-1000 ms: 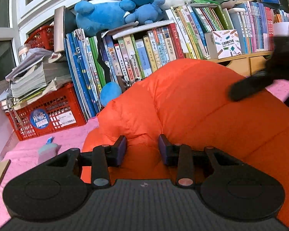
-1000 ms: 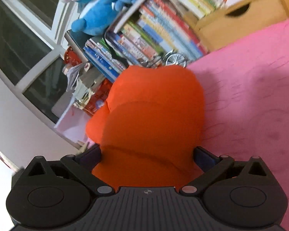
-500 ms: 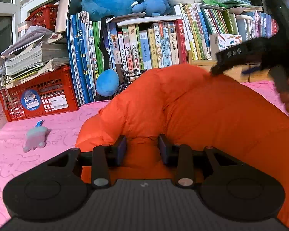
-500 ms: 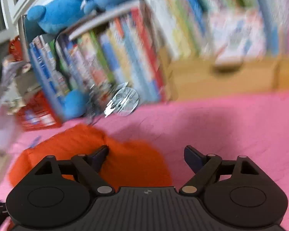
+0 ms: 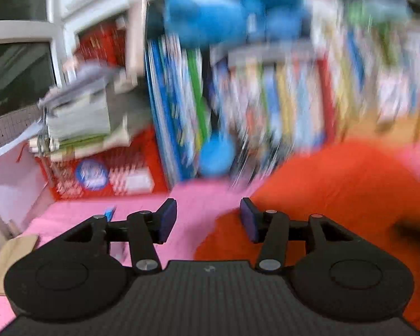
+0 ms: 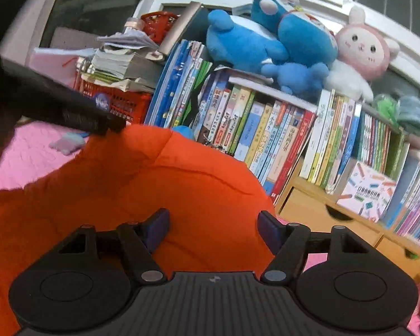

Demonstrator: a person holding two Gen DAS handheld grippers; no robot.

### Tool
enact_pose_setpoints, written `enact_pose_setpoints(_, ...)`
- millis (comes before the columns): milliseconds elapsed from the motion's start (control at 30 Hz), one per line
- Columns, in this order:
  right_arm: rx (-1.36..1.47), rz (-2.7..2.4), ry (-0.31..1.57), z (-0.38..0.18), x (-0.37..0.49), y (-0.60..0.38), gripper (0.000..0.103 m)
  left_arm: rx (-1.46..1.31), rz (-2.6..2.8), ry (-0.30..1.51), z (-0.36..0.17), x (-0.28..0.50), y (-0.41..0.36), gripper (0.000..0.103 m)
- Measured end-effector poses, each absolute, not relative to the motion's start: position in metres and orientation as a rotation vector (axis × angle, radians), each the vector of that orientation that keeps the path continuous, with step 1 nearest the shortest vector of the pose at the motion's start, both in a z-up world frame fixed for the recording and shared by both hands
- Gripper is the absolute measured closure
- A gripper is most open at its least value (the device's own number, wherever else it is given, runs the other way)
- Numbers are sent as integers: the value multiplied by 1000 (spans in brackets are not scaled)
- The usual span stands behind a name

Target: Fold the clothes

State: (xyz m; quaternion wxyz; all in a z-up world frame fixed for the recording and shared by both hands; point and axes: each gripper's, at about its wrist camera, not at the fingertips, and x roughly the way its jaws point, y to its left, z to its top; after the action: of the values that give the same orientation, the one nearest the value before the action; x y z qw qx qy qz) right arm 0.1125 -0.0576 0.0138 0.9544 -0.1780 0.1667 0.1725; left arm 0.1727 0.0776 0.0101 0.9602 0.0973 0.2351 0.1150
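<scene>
An orange puffy jacket point(image 6: 142, 184) lies bunched on the pink bedcover point(image 6: 22, 154). In the blurred left wrist view the jacket point(image 5: 350, 184) fills the right side. My left gripper point(image 5: 208, 221) is opening, with only pink cover between its pads; its right pad sits at the jacket's edge. My right gripper point(image 6: 213, 229) hovers over the jacket's near right part and is closing. Orange fabric shows between its pads, but they do not press on it. The left gripper point(image 6: 70, 109) also crosses the right wrist view's upper left as a dark blur above the jacket's far edge.
A row of upright books point(image 6: 266, 134) backs the bed, with blue plush toys point(image 6: 266, 42) and a pink bunny plush point(image 6: 361, 47) on top. A red basket point(image 6: 117, 100) under stacked papers stands at the left. A wooden drawer unit point(image 6: 336, 218) sits at the right. A small pale toy point(image 6: 67, 141) lies on the cover.
My left gripper has let go of the orange fabric, opened and swung left. My right gripper has rolled upright, come back over the jacket, and narrowed its jaws.
</scene>
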Motion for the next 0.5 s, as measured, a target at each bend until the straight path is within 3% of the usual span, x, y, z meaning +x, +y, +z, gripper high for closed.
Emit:
enact_pose_setpoints(100,-335,370,355,12,117,-64,31,120,217,543,-21,181,92,52)
enact_pose_setpoints(267,-296,377,364,15,113,-67,31,135,226,542,-5,169,84,53)
enact_pose_setpoints(400,-303,394,332,26,96,-73,25,111,214,513,13,150,80,34)
enact_pose_setpoints(500,-305,397,319,35,86,-76,23,106,186,505,23,139,74,33)
